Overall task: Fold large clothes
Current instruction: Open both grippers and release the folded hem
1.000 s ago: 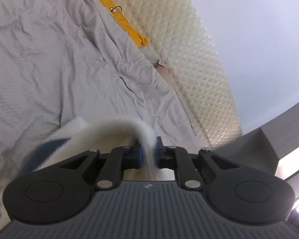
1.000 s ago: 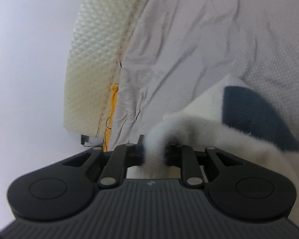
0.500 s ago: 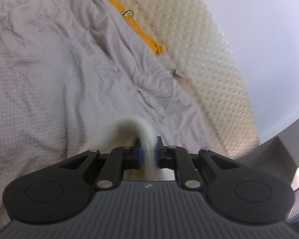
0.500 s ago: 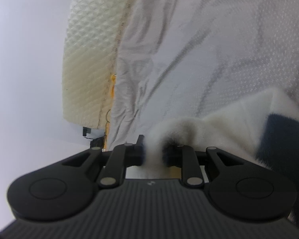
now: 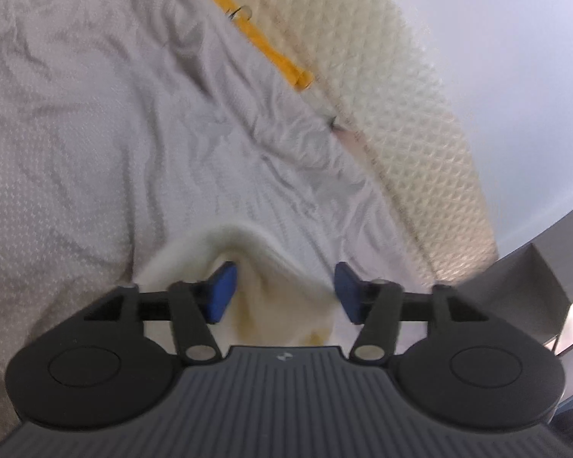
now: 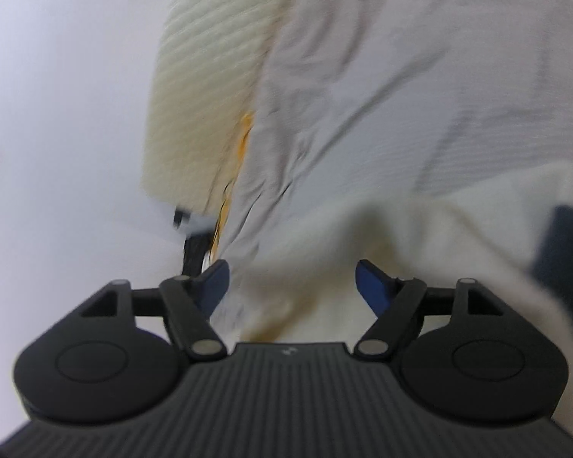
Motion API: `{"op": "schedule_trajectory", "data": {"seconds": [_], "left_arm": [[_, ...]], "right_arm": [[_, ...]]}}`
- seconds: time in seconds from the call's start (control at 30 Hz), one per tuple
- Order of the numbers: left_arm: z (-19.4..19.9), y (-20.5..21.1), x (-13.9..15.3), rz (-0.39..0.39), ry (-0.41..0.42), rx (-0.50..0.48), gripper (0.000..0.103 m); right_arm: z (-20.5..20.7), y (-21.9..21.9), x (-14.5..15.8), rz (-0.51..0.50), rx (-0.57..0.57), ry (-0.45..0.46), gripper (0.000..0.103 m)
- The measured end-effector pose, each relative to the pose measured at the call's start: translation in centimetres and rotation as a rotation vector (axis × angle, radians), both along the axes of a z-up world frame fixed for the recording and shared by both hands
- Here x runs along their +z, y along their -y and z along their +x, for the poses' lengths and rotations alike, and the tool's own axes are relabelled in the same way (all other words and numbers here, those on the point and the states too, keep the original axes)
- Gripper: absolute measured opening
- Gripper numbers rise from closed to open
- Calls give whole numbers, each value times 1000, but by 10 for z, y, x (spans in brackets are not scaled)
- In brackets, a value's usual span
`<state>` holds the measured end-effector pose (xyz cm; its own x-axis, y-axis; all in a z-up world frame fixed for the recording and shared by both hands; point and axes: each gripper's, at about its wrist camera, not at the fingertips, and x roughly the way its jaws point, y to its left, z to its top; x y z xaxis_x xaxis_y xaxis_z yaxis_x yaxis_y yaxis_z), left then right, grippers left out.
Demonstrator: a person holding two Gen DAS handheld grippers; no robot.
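Note:
A fluffy cream garment (image 5: 244, 252) with a navy patch (image 6: 565, 248) lies on the grey bedsheet (image 5: 95, 133). My left gripper (image 5: 284, 292) has its jaws opening; a fold of the cream fabric sits loosely between the blue pads (image 5: 221, 290), which no longer press it. In the blurred right wrist view, my right gripper (image 6: 294, 286) is likewise opening, with cream cloth (image 6: 420, 236) lying slack between and beyond its blue pads (image 6: 370, 286).
A cream quilted headboard (image 5: 382, 87) borders the bed, with a yellow cloth (image 5: 263, 49) tucked along its base. A pale wall (image 6: 57, 114) stands behind. A grey ledge (image 5: 534, 274) sits at the right of the left wrist view.
Both grippers were pinched shut on the cream garment and have sprung apart, letting the fabric go. Both hands moved along the bed, and the garment now rests on the sheet.

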<state>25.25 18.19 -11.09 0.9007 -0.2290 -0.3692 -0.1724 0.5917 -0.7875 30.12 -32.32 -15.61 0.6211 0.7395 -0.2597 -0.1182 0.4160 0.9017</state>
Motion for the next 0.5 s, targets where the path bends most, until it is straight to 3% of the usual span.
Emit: {"op": "schedule_trajectory", "data": {"seconds": [0.13, 0.23, 0.33, 0.5], "left_arm": [[-10, 13, 15, 102, -3, -29, 64], [-11, 40, 25, 310, -45, -96, 64], [-8, 68, 26, 493, -78, -152, 64], [1, 95, 13, 623, -128, -187, 64]], "right_arm": [[-15, -21, 21, -184, 56, 87, 76], [-25, -36, 34, -378, 51, 157, 75], [-28, -45, 34, -549, 17, 166, 71], [-24, -48, 21, -752, -18, 152, 62]]}}
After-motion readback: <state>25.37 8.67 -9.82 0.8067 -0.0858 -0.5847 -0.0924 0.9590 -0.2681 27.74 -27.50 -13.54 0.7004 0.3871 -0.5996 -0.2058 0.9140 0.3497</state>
